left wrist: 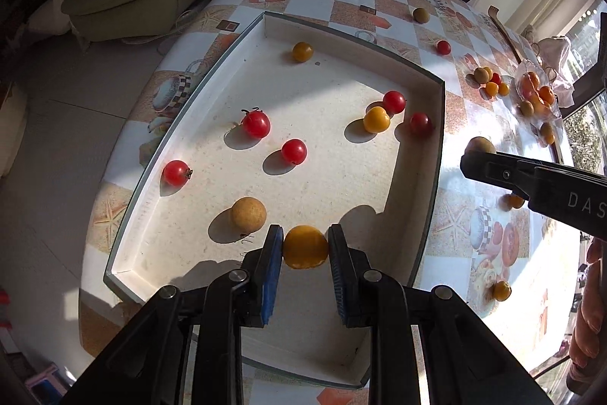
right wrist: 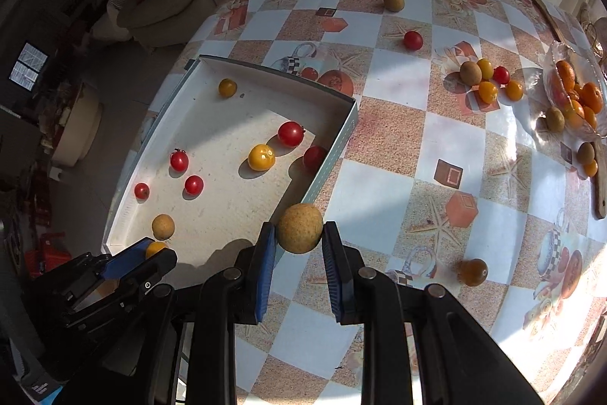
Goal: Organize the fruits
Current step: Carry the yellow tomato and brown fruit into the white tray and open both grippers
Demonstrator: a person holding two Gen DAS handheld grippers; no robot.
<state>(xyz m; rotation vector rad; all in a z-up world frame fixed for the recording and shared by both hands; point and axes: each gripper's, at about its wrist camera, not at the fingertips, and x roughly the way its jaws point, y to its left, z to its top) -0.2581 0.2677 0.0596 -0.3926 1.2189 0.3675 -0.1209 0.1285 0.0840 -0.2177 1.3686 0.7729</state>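
- The left wrist view looks forward along the left hand-held gripper [left wrist: 305, 247], steeply down and close over the near end of the white tray [left wrist: 436, 147], toward the counter's [left wrist: 451, 177] far edge.
- The right wrist view rides the right hand-held gripper [right wrist: 298, 234], just off the tray's [right wrist: 334, 154] near right corner, facing the same far edge, with more open counter [right wrist: 394, 124] to its right.
- Both views share the tray, the far edge, the fruit cluster [left wrist: 489, 82] [right wrist: 489, 80] toward the far right corner, and each other's gripper.

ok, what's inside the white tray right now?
White tray holds five red tomatoes, two yellow ones and a tan fruit. The left gripper holds another yellow fruit above it; the near corner is hidden.
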